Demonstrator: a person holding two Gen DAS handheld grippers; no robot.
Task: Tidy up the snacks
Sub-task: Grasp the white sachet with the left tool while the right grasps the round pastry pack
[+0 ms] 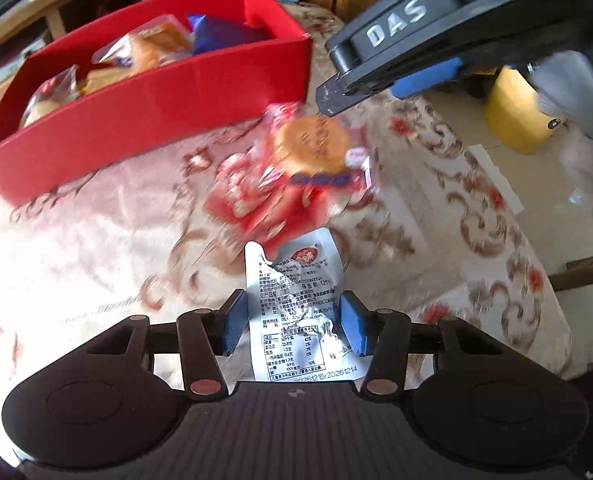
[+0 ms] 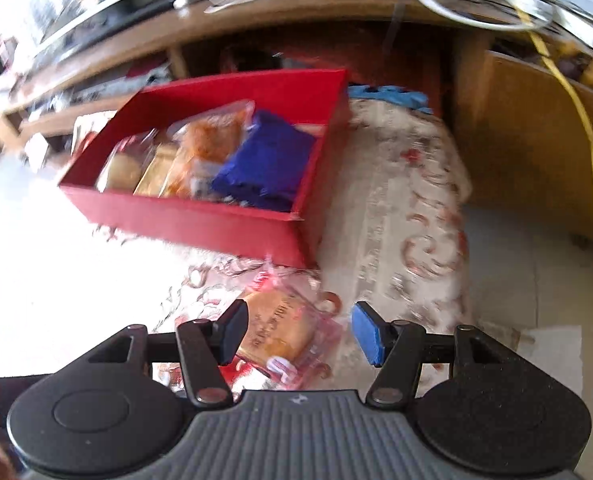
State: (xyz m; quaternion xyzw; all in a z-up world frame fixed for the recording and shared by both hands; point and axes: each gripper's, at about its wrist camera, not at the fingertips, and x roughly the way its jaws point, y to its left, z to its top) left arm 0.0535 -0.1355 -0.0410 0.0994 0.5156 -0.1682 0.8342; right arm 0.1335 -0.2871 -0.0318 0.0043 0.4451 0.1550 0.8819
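A silver foil snack packet (image 1: 296,308) with printed text stands between the blue pads of the left gripper (image 1: 294,322); both pads sit against its crinkled sides, so the jaws look clamped on it. Just ahead of it, on the floral tablecloth (image 1: 96,240), lies a clear-wrapped round pastry (image 1: 312,148) overlapping red-and-white wrappers (image 1: 248,204). The right gripper (image 2: 298,330) hangs over that same pastry (image 2: 276,328), jaws apart, the pastry showing between the fingers without clear contact; motion blur hides the detail. Beyond the loose snacks stands an open red box (image 1: 156,108), its near wall close to the pastry. Inside, wrapped pastries (image 2: 208,140) fill the left and middle, and a blue packet (image 2: 264,164) lies against the right end. To the right of the box the cloth drops over the table edge (image 2: 448,200) toward pale floor. A wooden cabinet (image 2: 516,140) stands close behind.
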